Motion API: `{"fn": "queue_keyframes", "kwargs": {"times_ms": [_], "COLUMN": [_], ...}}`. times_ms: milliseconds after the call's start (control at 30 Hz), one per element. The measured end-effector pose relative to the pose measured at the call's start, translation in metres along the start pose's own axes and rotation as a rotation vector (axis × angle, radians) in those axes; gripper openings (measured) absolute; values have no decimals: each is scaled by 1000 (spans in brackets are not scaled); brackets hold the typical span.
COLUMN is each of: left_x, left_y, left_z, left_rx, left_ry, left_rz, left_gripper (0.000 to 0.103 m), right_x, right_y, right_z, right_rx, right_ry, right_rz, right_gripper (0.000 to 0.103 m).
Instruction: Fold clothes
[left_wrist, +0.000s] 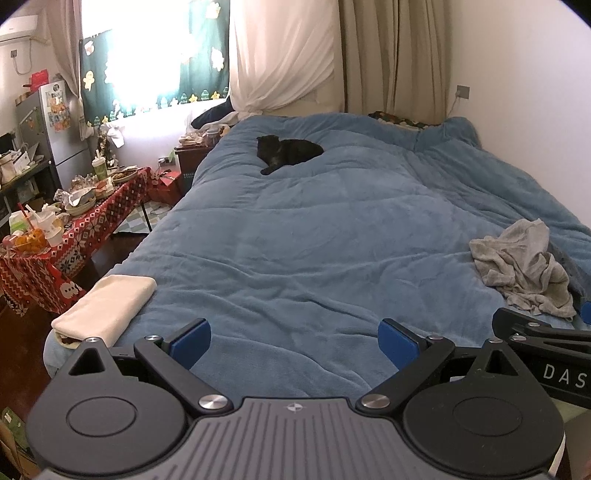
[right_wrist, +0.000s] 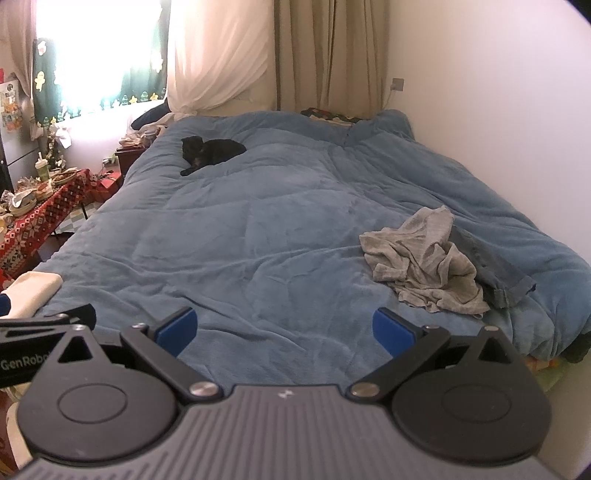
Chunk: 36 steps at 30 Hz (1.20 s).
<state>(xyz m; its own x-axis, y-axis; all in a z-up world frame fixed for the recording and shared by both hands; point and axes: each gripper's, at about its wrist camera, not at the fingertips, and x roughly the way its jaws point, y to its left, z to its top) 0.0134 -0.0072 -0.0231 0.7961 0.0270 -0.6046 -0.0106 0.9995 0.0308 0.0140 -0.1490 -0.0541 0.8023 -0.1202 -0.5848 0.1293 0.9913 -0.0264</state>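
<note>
Lying crumpled on the blue duvet, grey garment ahead-right of both spread, empty grippers.

Left gripper, seen from its own wrist camera: jaws spread wide, the two blue pads well apart with nothing between them, the black linkage arms splayed outward from the grey ribbed body. Right gripper, seen from its own wrist camera: likewise spread wide, blue pads well apart and holding nothing. Both grippers are level and point forward in the same direction, side by side; part of the right gripper's black frame enters the left view at its right edge, and part of the left gripper's frame enters the right view at its left edge.
</note>
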Motion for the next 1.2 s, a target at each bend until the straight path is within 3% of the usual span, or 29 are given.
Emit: {"fn": "queue_keyframes", "kwargs": {"times_ms": [733,1033,1200], "left_x": [18,67,105], "left_y": [-14,-37,-60], "left_z": [6,13,22], "left_rx": [-5,24,26], "left_ry": [20,78,77], "left_rz": [-41,-107,-182], "left_gripper": [98,98,98], "right_x": [14,52,88], "right_y": [-17,-66,-116], "right_z": [3,0,-6], "right_rx": [45,145,196], "right_ry": [26,73,74], "right_rz": [-4,7,-68], "right_gripper": [102,102,102]}}
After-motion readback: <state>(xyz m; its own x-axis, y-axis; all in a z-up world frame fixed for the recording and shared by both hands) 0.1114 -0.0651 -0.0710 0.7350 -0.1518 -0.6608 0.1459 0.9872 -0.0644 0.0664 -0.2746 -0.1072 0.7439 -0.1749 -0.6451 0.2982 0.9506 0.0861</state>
